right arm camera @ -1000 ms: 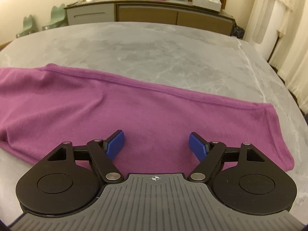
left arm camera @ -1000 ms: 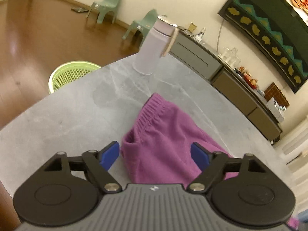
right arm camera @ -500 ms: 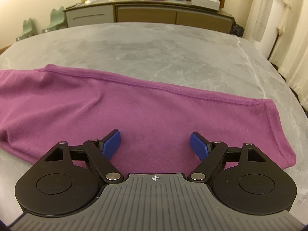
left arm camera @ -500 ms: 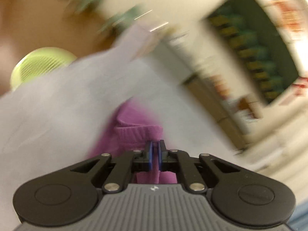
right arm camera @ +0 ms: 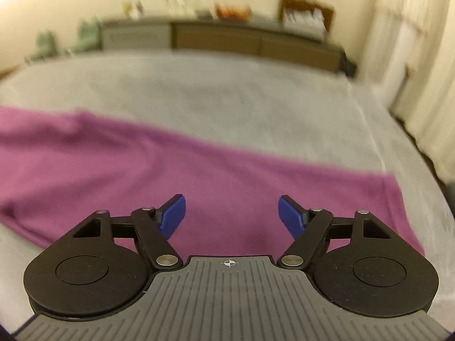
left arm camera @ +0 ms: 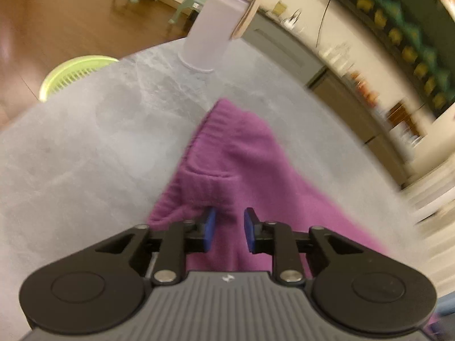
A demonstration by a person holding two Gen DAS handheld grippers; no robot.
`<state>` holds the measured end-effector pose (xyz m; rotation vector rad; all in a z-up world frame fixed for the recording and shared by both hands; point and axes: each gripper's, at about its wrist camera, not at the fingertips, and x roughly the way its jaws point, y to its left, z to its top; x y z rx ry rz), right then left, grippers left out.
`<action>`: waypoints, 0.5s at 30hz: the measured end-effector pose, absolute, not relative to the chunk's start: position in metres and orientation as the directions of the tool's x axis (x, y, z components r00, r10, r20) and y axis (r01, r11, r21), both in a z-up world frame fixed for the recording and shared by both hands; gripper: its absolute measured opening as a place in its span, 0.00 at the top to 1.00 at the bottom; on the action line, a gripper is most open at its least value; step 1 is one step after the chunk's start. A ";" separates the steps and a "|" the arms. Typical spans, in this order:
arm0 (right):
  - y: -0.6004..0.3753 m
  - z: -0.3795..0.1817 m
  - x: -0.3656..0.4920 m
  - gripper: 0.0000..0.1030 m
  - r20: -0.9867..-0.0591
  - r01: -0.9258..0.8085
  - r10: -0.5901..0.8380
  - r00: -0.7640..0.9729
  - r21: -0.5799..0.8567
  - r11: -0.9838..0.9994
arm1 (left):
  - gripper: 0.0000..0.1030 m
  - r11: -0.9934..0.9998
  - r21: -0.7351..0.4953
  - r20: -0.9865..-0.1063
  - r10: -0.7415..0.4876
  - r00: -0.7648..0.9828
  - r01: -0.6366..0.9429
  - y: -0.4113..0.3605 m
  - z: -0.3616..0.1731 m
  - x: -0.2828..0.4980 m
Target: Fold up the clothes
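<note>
Table [right arm camera: 227, 91], grey marble, fills both views. Purple garment [right arm camera: 113, 176] lies on it in a long band across the right view's middle, its ribbed end [left arm camera: 224, 130] at centre of the left view. That end looks turned over on itself, yet most of the cloth lies stretched out, so I judge the folding only partly along, at most. Left gripper [left arm camera: 227, 228] sits low over that end, jaws narrowly parted with a ridge of cloth between but not pinched. Right gripper [right arm camera: 231, 216] is spread wide above the band. Bottle [left arm camera: 219, 22] stands upper centre, apart from the cloth; a green basket [left arm camera: 74, 76] shows at left.
</note>
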<state>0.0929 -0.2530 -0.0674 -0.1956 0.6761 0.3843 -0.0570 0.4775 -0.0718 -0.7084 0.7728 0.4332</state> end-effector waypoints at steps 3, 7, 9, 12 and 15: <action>-0.238 -0.069 0.085 0.27 -0.645 -0.485 0.344 0.683 -0.047 0.873 | 0.83 0.679 -0.422 -0.757 0.101 0.645 -0.601 0.480 -0.074 -0.061; -0.213 -0.088 0.082 0.33 -0.720 -0.573 0.352 0.598 -0.077 0.816 | 0.83 0.660 -0.442 -0.755 0.091 0.649 -0.607 0.486 -0.076 -0.067; -0.225 -0.090 0.088 0.28 -0.741 -0.551 0.329 0.585 -0.066 0.832 | 0.84 0.644 -0.463 -0.751 0.079 0.655 -0.609 0.490 -0.077 -0.071; -0.251 -0.086 0.093 0.28 -0.764 -0.497 0.260 0.590 -0.091 0.863 | 0.84 0.617 -0.490 -0.747 0.068 0.662 -0.616 0.495 -0.077 -0.076; -0.245 -0.083 0.089 0.28 -0.750 -0.505 0.290 0.594 -0.067 0.860 | 0.84 0.596 -0.508 -0.743 0.063 0.666 -0.623 0.498 -0.077 -0.081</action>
